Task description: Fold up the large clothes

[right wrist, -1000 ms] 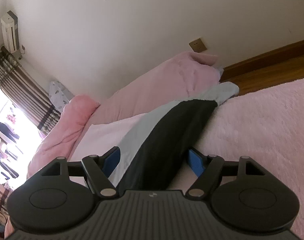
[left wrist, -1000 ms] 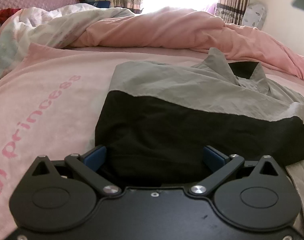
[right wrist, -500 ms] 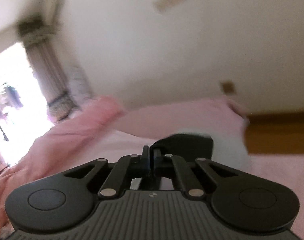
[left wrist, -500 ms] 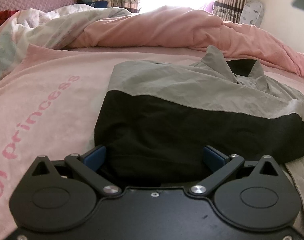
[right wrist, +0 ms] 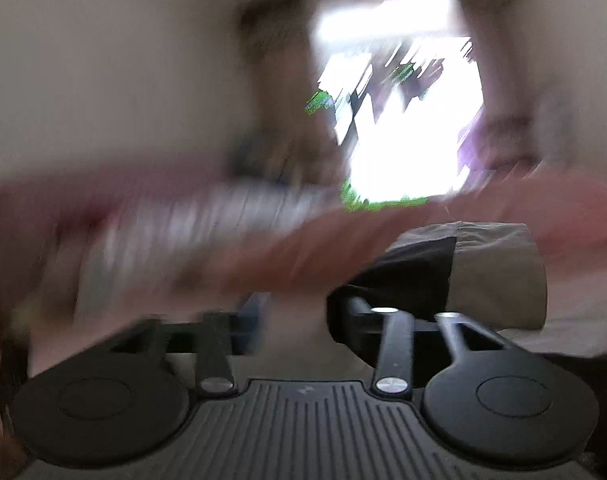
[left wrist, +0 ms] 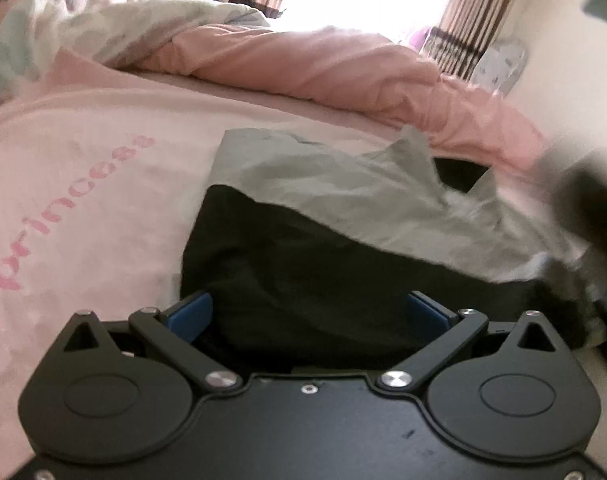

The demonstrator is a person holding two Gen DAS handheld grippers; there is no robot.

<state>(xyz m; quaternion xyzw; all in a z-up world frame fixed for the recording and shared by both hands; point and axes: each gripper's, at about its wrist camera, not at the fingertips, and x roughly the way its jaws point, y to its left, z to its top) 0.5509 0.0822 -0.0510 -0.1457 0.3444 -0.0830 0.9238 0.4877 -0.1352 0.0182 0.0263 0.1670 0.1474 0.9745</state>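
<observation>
My left gripper (left wrist: 309, 314): black housing, blue pads (left wrist: 189, 312), silver screws. Right gripper (right wrist: 299, 316): ribbed black top; pads probably blue, blurred.

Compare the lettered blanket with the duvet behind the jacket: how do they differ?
The lettered blanket lies flat, under the jacket; the duvet is bunched in a ridge behind it. The blanket is pale pink with lettering; the duvet is deeper salmon, plain. Both are pink bedding.

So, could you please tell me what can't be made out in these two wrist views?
- Right wrist view: motion blur smears the room, bedding and the right gripper; whether it grips the sleeve is unclear.
- Left wrist view: the left gripper covers the jacket hem; a dark blur hides its right end.
</observation>
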